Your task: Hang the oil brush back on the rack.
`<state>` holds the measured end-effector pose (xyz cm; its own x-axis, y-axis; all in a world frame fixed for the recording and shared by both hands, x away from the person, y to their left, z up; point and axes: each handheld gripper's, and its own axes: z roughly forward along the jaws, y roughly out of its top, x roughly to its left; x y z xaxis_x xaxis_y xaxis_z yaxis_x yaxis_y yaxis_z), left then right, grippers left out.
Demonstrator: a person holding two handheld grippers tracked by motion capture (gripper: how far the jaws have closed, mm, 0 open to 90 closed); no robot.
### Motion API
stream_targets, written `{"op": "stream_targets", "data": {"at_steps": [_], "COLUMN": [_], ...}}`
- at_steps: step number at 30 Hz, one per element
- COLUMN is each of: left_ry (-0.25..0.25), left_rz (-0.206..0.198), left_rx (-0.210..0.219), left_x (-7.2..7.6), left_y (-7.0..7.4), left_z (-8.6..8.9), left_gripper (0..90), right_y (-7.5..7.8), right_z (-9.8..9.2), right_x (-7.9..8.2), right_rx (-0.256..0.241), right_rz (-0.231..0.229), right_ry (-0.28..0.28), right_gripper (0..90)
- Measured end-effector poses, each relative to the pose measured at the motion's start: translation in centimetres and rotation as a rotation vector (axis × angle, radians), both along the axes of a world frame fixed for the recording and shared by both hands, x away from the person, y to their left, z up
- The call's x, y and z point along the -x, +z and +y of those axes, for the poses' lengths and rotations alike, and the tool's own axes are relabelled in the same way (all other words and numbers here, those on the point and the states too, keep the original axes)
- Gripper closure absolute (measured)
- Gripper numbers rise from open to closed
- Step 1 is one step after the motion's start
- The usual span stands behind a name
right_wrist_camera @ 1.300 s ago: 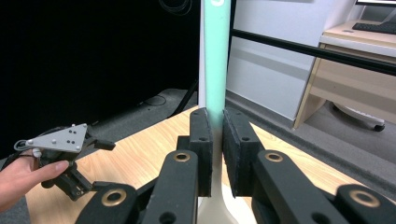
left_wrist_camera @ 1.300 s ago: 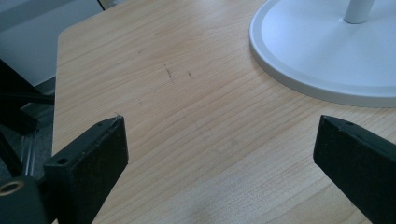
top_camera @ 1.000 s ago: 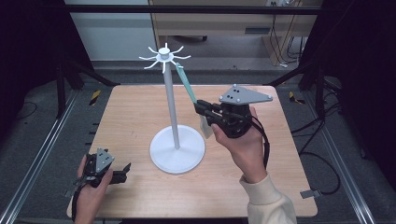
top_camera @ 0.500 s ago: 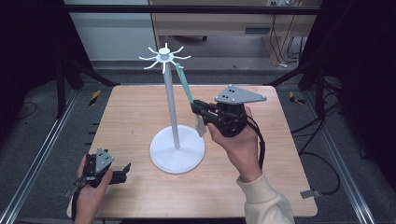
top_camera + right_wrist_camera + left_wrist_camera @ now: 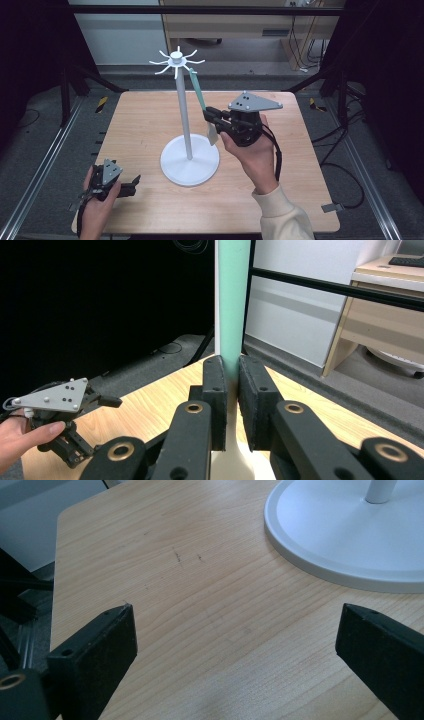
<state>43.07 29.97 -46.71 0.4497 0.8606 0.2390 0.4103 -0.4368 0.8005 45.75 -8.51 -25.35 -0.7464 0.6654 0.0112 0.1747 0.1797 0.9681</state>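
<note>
1. Because the right gripper (image 5: 212,116) has its 2 jaws pressed on the teal strip (image 5: 197,90), the strip stands between the white stand (image 5: 189,159) and the person's right hand (image 5: 252,152), above the table (image 5: 300,165).
2. In the right gripper view the strip (image 5: 233,300) rises straight up out of the closed jaws, and a pale cream part of it shows below them.
3. In the high view its upper end reaches one of the hooks at the stand's top (image 5: 176,61); whether it hangs on that hook I cannot tell.
4. It looks thin, flat and light, so its weight should ask little of the grip. It keeps a straight line while held by 1 low point, which suggests it is fairly stiff, though it may flex if pushed sideways.
5. Its smooth faces could slip; I judge the flat sides, low on the strip where it is now pinched, the best place to hold.
6. The left gripper (image 5: 131,182) rests at the table's near left corner with its jaws spread wide and nothing between them; the left gripper view shows bare wood and the stand's round base (image 5: 345,540).
</note>
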Motion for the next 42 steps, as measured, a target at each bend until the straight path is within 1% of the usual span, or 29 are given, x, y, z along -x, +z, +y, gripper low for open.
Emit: {"op": "stream_targets", "data": {"at_steps": [7, 14, 15, 16, 17, 18, 19, 20, 21, 22, 24, 25, 26, 28, 29, 30, 31, 32, 34, 35, 36, 37, 38, 42], "left_ry": [-0.003, -0.004, -0.003, -0.003, -0.003, -0.004, -0.004, -0.003, -0.003, -0.004, -0.005, -0.004, -0.005, -0.005, -0.005, -0.006, -0.005, -0.005, -0.005, -0.005, -0.005, -0.005, -0.005, -0.007], "left_rz": [0.001, 0.001, -0.002, -0.003, -0.004, -0.004, -0.002, -0.002, -0.002, -0.003, -0.003, -0.003, -0.004, -0.004, -0.004, -0.002, -0.003, -0.003, -0.004, -0.004, -0.004, -0.004, -0.004, -0.003], "left_rx": [-0.002, -0.003, -0.002, -0.001, 0.000, -0.004, -0.001, 0.003, 0.003, 0.003, 0.003, 0.003, 0.004, 0.004, 0.004, 0.004, 0.005, 0.005, 0.006, 0.007, 0.007, 0.007, 0.006, 0.006], "left_x": [0.0, 0.0, 0.0, 0.0, 0.0, 0.0, 0.0, 0.0, 0.0, 0.0, 0.0, 0.0, 0.0, 0.0, 0.0, 0.0, -0.1, -0.1, 0.0, 0.0, 0.0, 0.0, 0.0, 0.0], "left_y": [0.0, -0.1, 0.0, 0.0, 0.0, 0.0, 0.0, 0.0, 0.0, 0.0, 0.0, 0.0, 0.0, 0.0, 0.0, 0.0, 0.0, 0.0, 0.0, 0.0, 0.0, 0.0, 0.0, 0.0], "left_z": [-0.1, -0.2, -0.2, -0.2, -0.1, -0.1, -0.1, 0.0, 0.0, 0.0, 0.0, -0.1, -0.1, -0.1, -0.1, 0.0, 0.0, 0.0, 0.0, 0.0, 0.0, 0.0, 0.0, 0.0], "left_gripper": [2.7, 2.7, 2.7, 2.7, 2.7, 2.7, 2.7, 2.7, 2.7, 2.7, 2.7, 2.7, 2.7, 2.7, 2.7, 2.7, 2.7, 2.7, 2.7, 2.8, 2.8, 2.8, 2.8, 2.8], "right_y": [-0.2, -0.3, -0.3, -0.3, -0.4, -0.5, -0.5, -0.7, -0.7, -1.0, -1.1, -1.1, -1.3, -1.4, -1.4, -1.5, -1.6, -1.6, -1.7, -2.0, -2.0, -2.3, -2.4, -2.6], "right_z": [0.2, 0.1, -0.1, -0.1, -0.3, -0.4, -0.4, -0.7, -0.7, -1.1, -1.5, -1.5, -1.8, -2.2, -2.2, -2.7, -2.9, -2.9, -3.3, -3.7, -3.7, -4.0, -4.1, -4.7], "right_x": [-0.3, -0.4, -0.3, -0.3, -0.3, -0.4, -0.4, -0.6, -0.6, -0.8, -1.1, -1.1, -1.3, -1.5, -1.5, -1.7, -1.8, -1.8, -2.0, -2.2, -2.2, -2.5, -2.6, -2.8], "right_rx": [0.001, -0.005, -0.008, -0.008, 0.007, 0.015, 0.015, 0.032, 0.032, 0.027, 0.020, 0.020, 0.023, 0.029, 0.029, 0.032, 0.034, 0.034, 0.035, 0.042, 0.042, 0.051, 0.057, 0.073], "right_rz": [0.000, 0.009, 0.014, 0.014, 0.019, 0.020, 0.020, 0.014, 0.014, -0.003, -0.003, -0.003, 0.001, 0.000, 0.000, 0.005, 0.003, 0.003, 0.001, -0.008, -0.008, -0.015, -0.014, -0.018], "right_ry": [0.008, 0.012, 0.005, 0.005, -0.010, -0.027, -0.027, -0.067, -0.067, -0.103, -0.131, -0.131, -0.147, -0.155, -0.155, -0.174, -0.177, -0.177, -0.197, -0.212, -0.212, -0.233, -0.244, -0.248], "right_gripper": [82.2, 77.1, 73.3, 73.3, 67.5, 63.6, 63.6, 54.9, 54.9, 48.7, 42.2, 42.2, 38.1, 35.0, 35.0, 30.0, 28.0, 28.0, 23.2, 18.8, 18.8, 15.4, 14.1, 10.5]}}
